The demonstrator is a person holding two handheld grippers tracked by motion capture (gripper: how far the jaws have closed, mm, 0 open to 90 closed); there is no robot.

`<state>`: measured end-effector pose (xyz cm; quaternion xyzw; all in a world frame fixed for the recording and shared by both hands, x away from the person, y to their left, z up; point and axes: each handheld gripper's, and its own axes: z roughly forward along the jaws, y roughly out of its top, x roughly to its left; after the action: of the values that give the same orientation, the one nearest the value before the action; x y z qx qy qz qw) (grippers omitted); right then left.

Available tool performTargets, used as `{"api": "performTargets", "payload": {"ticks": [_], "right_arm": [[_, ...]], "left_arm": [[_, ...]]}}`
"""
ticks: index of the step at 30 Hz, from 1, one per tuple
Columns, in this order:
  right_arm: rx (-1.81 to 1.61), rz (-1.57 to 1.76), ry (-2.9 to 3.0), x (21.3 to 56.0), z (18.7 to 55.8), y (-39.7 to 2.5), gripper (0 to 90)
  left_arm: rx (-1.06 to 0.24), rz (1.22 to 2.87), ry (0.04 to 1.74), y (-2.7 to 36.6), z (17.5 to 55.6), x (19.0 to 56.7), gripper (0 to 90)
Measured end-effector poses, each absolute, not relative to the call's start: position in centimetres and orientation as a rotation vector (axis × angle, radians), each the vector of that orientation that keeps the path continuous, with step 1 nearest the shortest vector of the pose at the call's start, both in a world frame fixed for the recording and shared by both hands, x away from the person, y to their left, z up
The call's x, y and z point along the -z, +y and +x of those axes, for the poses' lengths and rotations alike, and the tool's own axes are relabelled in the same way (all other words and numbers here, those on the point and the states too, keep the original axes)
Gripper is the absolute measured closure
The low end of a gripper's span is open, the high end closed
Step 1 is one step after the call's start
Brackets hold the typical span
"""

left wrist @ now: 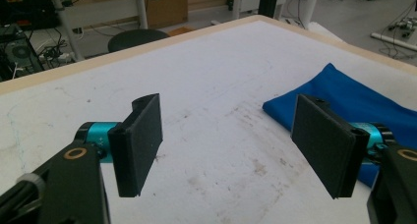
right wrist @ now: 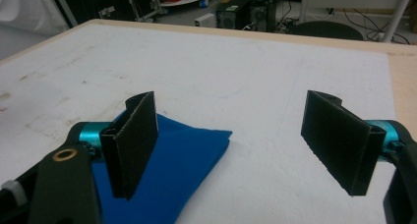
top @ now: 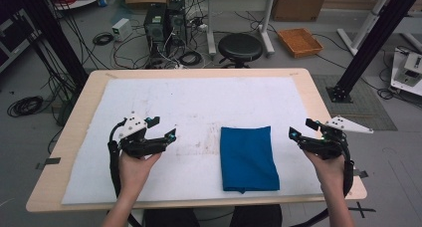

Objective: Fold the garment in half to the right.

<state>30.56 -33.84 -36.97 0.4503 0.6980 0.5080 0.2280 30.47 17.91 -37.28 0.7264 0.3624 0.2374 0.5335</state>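
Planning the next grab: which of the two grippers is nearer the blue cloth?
The right gripper: in the high view its gap to the folded blue cloth is narrower than the left gripper's. Both are open, touching nothing.

No writing, label, brand, number or sign can be read in any of the views. The folded blue cloth (top: 248,158) is plain, with no tag or print on its visible side. The white padded mat (top: 199,102) over the light wooden counter (top: 318,97) carries only faint brownish smudges, not characters. The black plastic left tongs (top: 162,129) and black plastic right tongs (top: 302,129) show bare dark pads and teal metal collars without lettering. Any markings on the far equipment are too small to tell.
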Motion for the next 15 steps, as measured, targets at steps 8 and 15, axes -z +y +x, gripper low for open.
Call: {"api": "performTargets", "payload": {"ticks": [8, 15], "right_arm": [[-1.391, 1.278, 1.930, 37.72, 30.60, -34.53, 21.8], [-1.394, 1.271, 1.938, 37.68, 30.82, -34.19, 21.8]], "left_arm": [[-0.567, 1.734, 0.863, 18.03, 30.41, 38.28, 27.9], [-0.581, 1.740, 0.846, 18.26, 29.96, 38.15, 28.0]]}}
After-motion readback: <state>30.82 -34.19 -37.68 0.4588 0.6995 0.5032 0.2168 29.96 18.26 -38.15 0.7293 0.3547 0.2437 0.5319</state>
